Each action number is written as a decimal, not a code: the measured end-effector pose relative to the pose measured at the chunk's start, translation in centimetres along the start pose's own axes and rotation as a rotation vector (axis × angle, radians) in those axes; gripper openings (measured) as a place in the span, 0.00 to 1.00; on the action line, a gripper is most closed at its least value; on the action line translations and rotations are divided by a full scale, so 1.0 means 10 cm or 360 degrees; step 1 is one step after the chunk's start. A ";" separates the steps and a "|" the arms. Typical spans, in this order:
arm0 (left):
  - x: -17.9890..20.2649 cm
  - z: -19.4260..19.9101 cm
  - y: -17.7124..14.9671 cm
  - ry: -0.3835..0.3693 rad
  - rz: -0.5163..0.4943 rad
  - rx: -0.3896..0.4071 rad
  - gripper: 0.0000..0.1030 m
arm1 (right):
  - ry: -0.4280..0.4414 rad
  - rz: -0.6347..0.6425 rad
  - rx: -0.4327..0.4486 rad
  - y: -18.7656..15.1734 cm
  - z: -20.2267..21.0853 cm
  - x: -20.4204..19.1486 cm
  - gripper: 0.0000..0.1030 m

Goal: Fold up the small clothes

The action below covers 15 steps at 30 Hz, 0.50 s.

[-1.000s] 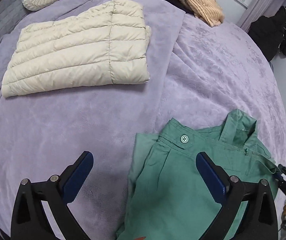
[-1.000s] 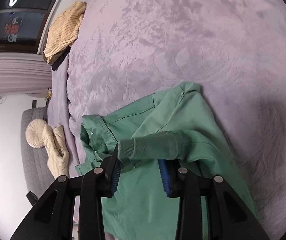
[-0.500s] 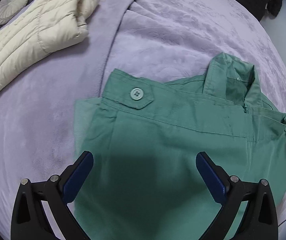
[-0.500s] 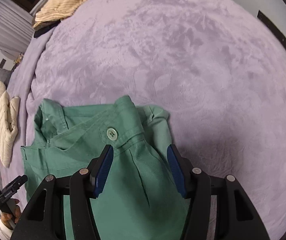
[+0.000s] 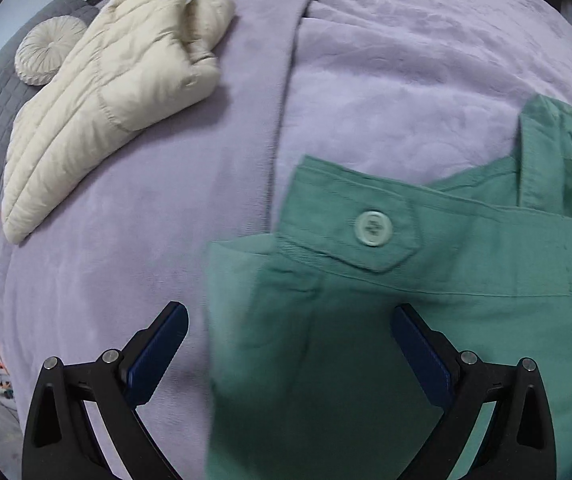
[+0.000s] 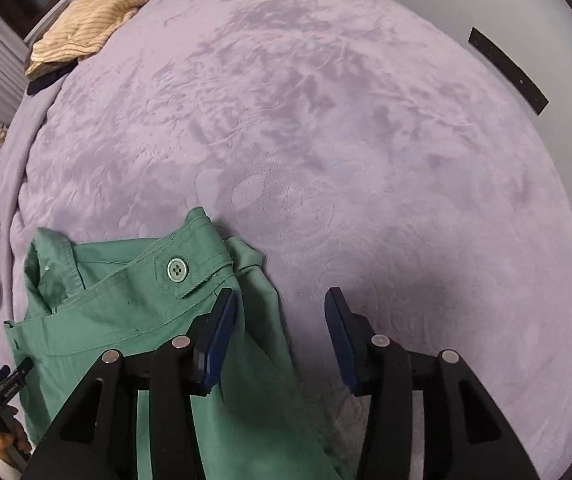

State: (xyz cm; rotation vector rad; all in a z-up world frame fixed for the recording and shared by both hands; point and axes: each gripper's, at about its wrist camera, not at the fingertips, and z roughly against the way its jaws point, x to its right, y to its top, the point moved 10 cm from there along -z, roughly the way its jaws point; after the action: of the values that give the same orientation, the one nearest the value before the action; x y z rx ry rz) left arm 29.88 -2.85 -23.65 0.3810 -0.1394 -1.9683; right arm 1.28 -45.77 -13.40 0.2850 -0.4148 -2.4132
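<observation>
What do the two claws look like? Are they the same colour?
Yes, they match. The left claw and the right claw each have two chunky black plastic arms with triangle-shaped cut-outs and small round silver bolts. Each fingertip carries a flat dark blue pad. No cables or sleeves show on them. In the right wrist view, a bit of the person's hand peeks in at the bottom left edge.

One green garment (image 5: 425, 320), one cream jacket (image 5: 102, 92), one cushion (image 5: 44, 52)
</observation>
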 end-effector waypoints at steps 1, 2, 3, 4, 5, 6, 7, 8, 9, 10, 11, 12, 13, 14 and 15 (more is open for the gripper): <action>-0.11 0.03 0.02 -0.0004 0.0031 0.0000 1.00 | 0.0037 0.0021 0.0016 -0.03 0.09 -0.03 0.35; -0.19 0.07 0.03 -0.0012 0.0056 0.0011 1.00 | 0.0087 0.0055 0.0018 -0.07 0.17 -0.11 0.30; -0.23 0.13 0.04 -0.0025 0.0068 0.0026 1.00 | 0.0159 0.0094 0.0010 -0.14 0.24 -0.22 0.28; -0.24 0.20 0.05 -0.0060 0.0077 0.0045 1.00 | 0.0237 0.0130 0.0004 -0.21 0.31 -0.35 0.27; -0.21 0.28 0.06 -0.0111 0.0076 0.0067 1.00 | 0.0300 0.0170 -0.0009 -0.30 0.34 -0.50 0.26; -0.14 0.34 0.07 -0.0154 0.0062 0.0087 1.00 | 0.0347 0.0224 -0.0035 -0.42 0.34 -0.69 0.26; -0.05 0.41 0.08 -0.0188 0.0021 0.0112 1.00 | 0.0368 0.0263 -0.0064 -0.50 0.31 -0.83 0.26; 0.05 0.44 0.11 -0.0200 -0.0039 0.0134 1.00 | 0.0381 0.0301 -0.0100 -0.60 0.26 -0.95 0.26; 0.13 0.45 0.15 -0.0188 -0.0084 0.0150 1.00 | 0.0388 0.0318 -0.0122 -0.67 0.21 -1.04 0.26; 0.18 0.43 0.20 -0.0165 -0.0100 0.0157 1.00 | 0.0403 0.0323 -0.0147 -0.72 0.16 -1.12 0.26; 0.17 0.38 0.25 -0.0157 -0.0092 0.0148 1.00 | 0.0423 0.0311 -0.0168 -0.78 0.13 -1.18 0.26; 0.16 0.30 0.32 -0.0167 -0.0064 0.0126 1.00 | 0.0452 0.0294 -0.0184 -0.83 0.12 -1.24 0.26; 0.13 0.19 0.36 -0.0181 -0.0029 0.0089 1.00 | 0.0473 0.0288 -0.0195 -0.86 0.12 -1.28 0.26; 0.10 0.06 0.38 -0.0200 0.0002 0.0037 1.00 | 0.0482 0.0294 -0.0199 -0.88 0.12 -1.31 0.26; 0.10 -0.05 0.37 -0.0219 0.0032 -0.0013 0.94 | 0.0487 0.0308 -0.0201 -0.90 0.12 -1.34 0.26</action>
State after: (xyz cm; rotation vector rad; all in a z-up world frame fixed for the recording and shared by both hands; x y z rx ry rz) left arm 32.88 -5.22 -23.33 0.2381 -0.2224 -1.9743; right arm 5.85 -30.31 -14.27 0.5242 -0.1436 -2.1506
